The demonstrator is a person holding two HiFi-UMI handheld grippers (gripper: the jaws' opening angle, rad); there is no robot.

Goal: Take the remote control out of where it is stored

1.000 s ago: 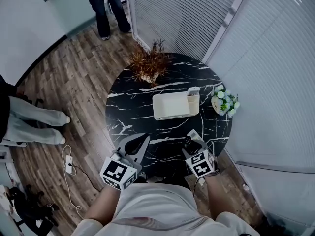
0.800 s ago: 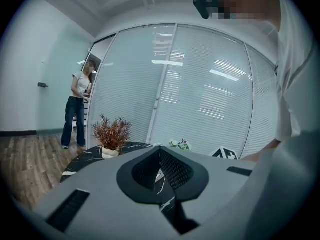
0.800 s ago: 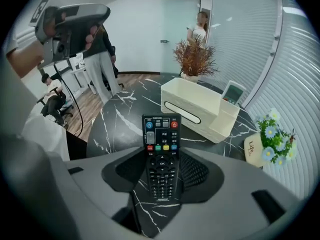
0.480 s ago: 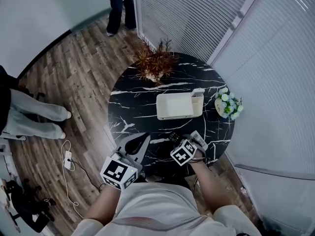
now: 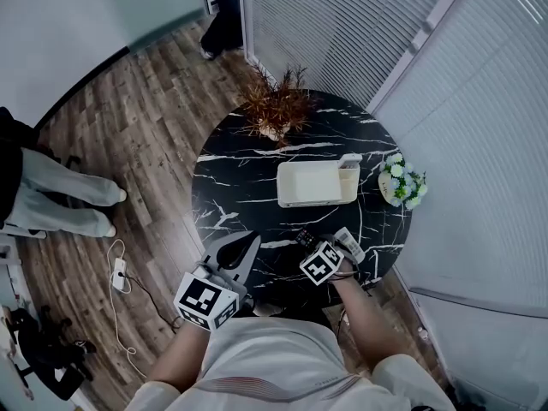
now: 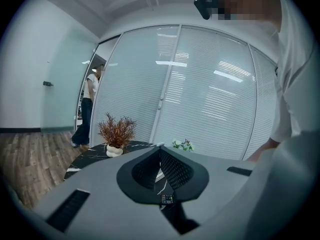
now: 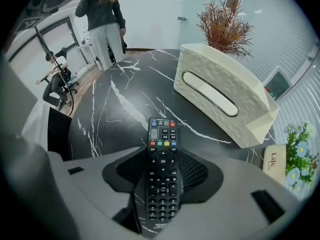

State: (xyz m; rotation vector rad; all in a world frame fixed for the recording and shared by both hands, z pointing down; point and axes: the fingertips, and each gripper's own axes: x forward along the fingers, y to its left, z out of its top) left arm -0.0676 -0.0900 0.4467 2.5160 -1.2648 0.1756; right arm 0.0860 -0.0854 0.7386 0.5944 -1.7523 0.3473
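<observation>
Right gripper is clamped on the long black remote control with coloured buttons. The jaws have just nipped in a little, with the remote between them. It's angled steeply down over the near edge of the round black marble table with white veins. The remote's button end points toward the cream textured tissue box in the middle of the table. Can't tell if the remote touches the tabletop.

Left gripper hangs at the near-left rim, jaws together with nothing in them.

At the far edge there's a dried rust-brown plant in a white vase. On the right, just beside the box, is a small pot of white and green flowers.

The floor is grey-brown wood plank, with a white cable and plug block lying on it. Glass walls with closed blinds curve round the back and right. A person in pale trousers stands at the left.
</observation>
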